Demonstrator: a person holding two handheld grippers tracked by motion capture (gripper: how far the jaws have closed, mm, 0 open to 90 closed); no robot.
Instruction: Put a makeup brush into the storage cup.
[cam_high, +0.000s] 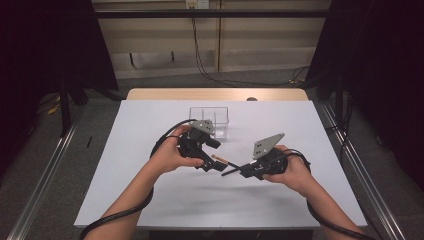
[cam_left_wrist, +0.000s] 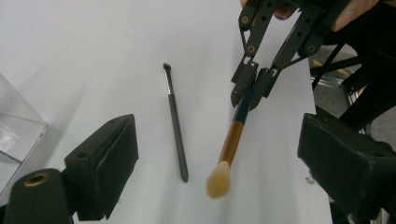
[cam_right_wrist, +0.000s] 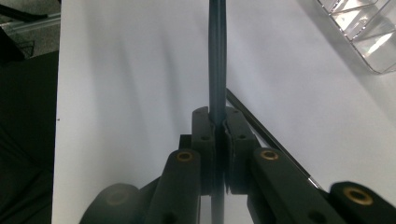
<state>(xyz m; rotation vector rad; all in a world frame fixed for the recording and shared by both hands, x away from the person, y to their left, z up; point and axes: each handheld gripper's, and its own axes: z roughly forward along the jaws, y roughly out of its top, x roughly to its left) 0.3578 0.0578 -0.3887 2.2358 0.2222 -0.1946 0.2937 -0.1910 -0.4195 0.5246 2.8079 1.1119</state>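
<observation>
White covers the whole counter (cam_high: 150, 200), the biggest thing here. A see-through plastic box (cam_high: 210, 120) sits on it toward the far side. The left gripper (cam_high: 216, 161) has its jaws spread wide apart, with nothing pinched between them. The right gripper (cam_left_wrist: 252, 91) has its jaws pressed together on the fluffy brush (cam_left_wrist: 231, 144), pinching its dark blue handle. This brush is held up above the counter, between the two grippers. Its handle turns shiny orange-brown lower down, and it ends in a soft, pale, puffy tip. The thin brush (cam_left_wrist: 176, 126) lies flat on the counter just beside it. It is dark grey, very skinny, with a tiny dark tip.
</observation>
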